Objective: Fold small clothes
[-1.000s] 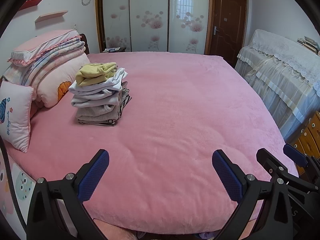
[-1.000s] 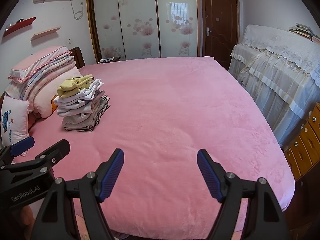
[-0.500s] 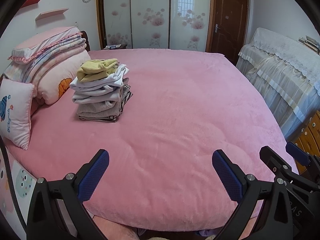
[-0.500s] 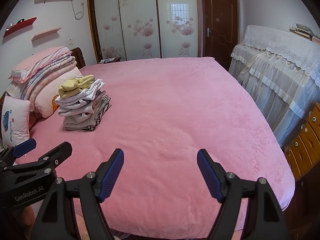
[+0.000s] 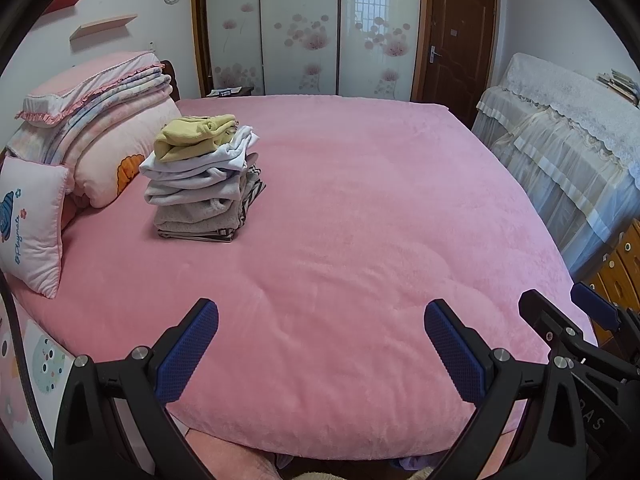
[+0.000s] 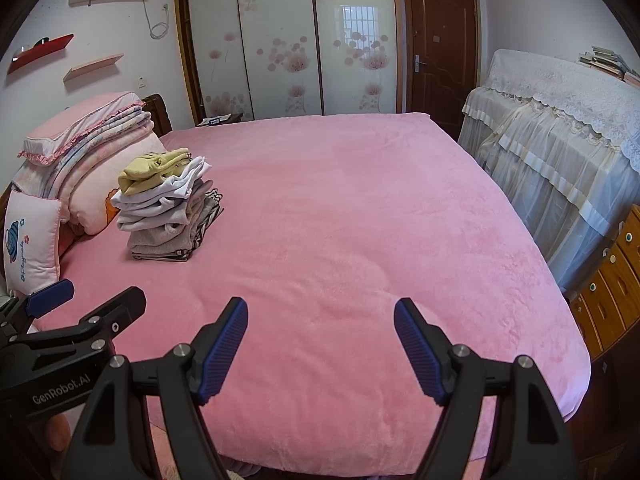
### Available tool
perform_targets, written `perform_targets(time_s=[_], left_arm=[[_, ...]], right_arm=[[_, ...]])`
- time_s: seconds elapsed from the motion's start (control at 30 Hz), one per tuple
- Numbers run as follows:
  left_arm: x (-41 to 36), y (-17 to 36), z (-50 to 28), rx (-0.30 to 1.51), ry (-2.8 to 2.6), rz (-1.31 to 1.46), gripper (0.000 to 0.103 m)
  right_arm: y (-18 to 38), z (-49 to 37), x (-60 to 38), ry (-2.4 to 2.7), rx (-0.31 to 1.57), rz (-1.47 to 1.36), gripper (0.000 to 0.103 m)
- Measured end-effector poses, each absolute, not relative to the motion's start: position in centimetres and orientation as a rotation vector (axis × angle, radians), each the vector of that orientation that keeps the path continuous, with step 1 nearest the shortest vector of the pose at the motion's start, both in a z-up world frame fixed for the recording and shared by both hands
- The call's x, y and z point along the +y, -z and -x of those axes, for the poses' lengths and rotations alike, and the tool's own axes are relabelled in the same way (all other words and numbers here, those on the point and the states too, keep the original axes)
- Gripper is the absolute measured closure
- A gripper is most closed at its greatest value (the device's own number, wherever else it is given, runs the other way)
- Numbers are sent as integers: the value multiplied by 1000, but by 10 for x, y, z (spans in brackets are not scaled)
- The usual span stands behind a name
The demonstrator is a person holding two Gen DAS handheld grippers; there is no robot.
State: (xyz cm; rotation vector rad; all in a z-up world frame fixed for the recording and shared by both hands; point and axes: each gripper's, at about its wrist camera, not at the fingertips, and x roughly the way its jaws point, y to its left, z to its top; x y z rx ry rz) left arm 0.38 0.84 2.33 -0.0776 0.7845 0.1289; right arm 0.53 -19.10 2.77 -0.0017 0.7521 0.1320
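Bedroom scene, both wrist views. The left tool and the right tool hover over the near edge of the bed, each with its blue-padded fingers spread wide and gripping nothing. A stack of folded clothes rests on the pink bedspread toward the left, a yellow garment uppermost, white and grey pieces below. Just beside the stack, folded bedding and a small pillow lie at the headboard end. A lace-covered cabinet stands to the right.
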Motion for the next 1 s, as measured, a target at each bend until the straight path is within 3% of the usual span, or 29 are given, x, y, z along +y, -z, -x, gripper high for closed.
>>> perform_targets(time_s=[1.0], left_arm=[[4, -20, -5, 800, -115, 72, 1]], right_arm=[[-30, 3, -184, -124, 758, 4, 27]])
